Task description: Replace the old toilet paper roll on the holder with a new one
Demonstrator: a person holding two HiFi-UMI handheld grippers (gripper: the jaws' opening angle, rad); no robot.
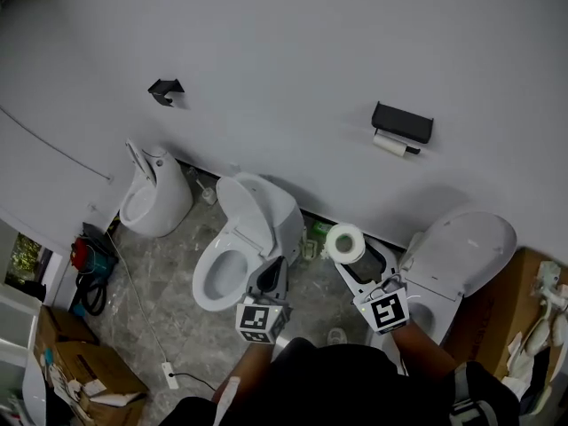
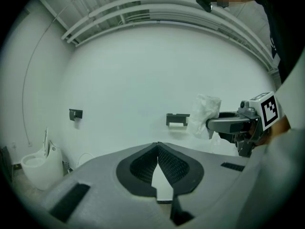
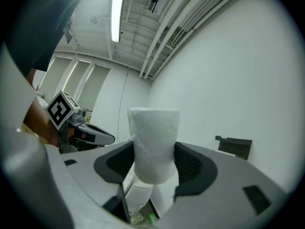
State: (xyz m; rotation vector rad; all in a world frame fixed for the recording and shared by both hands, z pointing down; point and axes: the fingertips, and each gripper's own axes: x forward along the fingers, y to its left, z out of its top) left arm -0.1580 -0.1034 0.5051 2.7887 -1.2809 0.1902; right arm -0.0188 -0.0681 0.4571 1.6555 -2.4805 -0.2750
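While the grey left gripper (image 1: 274, 269) points toward the wall with its jaws clenched on nothing, the right gripper (image 1: 353, 257) clamps the new white toilet paper roll (image 1: 345, 242) in the air before the wall. The roll stands upright, long axis vertical, core hole facing up. Further right, the black wall holder (image 1: 402, 122) carries the thin old roll (image 1: 389, 144), lying level along the wall.

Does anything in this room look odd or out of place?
Three toilets crowd one wall: left toilet, middle toilet, right toilet. Cardboard boxes lie on the floor. It looks more like a storeroom than a bathroom.
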